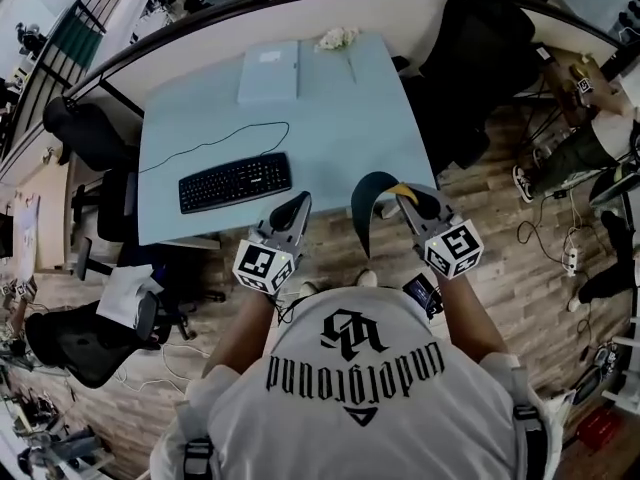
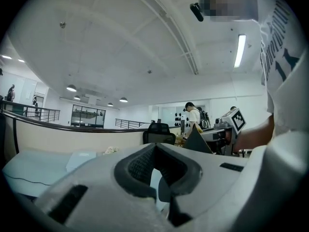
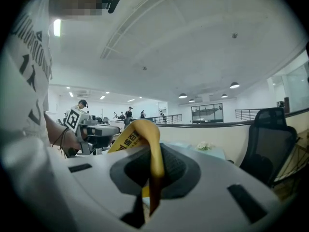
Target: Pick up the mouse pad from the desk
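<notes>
**Head view:** The mouse pad [image 1: 368, 204], a dark sheet with a yellow edge, is off the desk [image 1: 330, 118]. It hangs curled in the air past the desk's near edge, at about 5 o'clock from the keyboard [image 1: 235, 181]. The right gripper [image 1: 407, 200] pinches its edge at 3 o'clock. The left gripper [image 1: 298, 206] is at 9 o'clock of the pad, close beside it, and whether they touch cannot be told. A closed laptop [image 1: 268, 71] and some white flowers [image 1: 337, 38] lie toward 12 o'clock on the desk.

**Left gripper view:** The left gripper's jaws meet at their tips with nothing between them. The pad shows as a dark triangle at 2 o'clock, with the other gripper's marker cube [image 2: 237, 120] just beyond it.

**Right gripper view:** The jaws are narrow, clamped on the pad's yellow printed face, which arches up between them toward 12 o'clock. The left gripper sits at 9 o'clock, and a black chair [image 3: 268, 139] is at 3 o'clock.
</notes>
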A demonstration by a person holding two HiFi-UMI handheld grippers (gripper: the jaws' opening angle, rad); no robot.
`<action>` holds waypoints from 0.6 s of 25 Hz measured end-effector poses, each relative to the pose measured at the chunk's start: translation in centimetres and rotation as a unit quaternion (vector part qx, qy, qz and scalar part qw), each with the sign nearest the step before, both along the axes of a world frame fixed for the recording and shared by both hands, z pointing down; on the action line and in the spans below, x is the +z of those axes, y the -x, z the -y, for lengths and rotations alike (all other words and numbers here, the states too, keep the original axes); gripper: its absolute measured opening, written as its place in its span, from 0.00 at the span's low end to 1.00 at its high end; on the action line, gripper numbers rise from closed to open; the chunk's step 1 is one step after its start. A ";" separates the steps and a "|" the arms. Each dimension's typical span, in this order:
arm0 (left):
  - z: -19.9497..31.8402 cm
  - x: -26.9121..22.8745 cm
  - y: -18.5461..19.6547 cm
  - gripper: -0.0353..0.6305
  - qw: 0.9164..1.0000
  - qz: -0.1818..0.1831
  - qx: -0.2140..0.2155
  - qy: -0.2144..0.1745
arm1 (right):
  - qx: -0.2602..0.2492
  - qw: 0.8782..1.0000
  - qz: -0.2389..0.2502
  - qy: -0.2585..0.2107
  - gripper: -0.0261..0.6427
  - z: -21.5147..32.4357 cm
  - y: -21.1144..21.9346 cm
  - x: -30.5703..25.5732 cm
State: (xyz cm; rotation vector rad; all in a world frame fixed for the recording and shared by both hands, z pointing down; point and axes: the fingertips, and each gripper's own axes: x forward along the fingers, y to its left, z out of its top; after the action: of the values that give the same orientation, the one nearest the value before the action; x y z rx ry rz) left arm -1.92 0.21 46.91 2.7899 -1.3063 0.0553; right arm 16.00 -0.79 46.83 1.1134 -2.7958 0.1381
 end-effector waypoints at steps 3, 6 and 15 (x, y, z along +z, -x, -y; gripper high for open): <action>-1.0 -0.3 2.1 0.06 1.000 -0.003 0.002 0.001 | 0.009 1.000 0.003 -0.004 0.08 -1.0 1.6 -0.4; -1.9 -0.3 4.0 0.06 1.000 -0.006 0.005 0.005 | 0.018 1.000 0.004 -0.008 0.08 -1.9 3.0 -0.7; -4.5 -0.5 8.5 0.06 1.000 -0.006 0.031 0.004 | 0.038 0.999 -0.005 -0.018 0.07 -5.1 7.4 -0.7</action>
State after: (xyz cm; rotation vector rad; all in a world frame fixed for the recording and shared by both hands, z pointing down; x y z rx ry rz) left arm -10.44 4.73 46.39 2.8184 -1.2153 0.0462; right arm 8.64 4.30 46.16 1.2248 -2.7592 0.0897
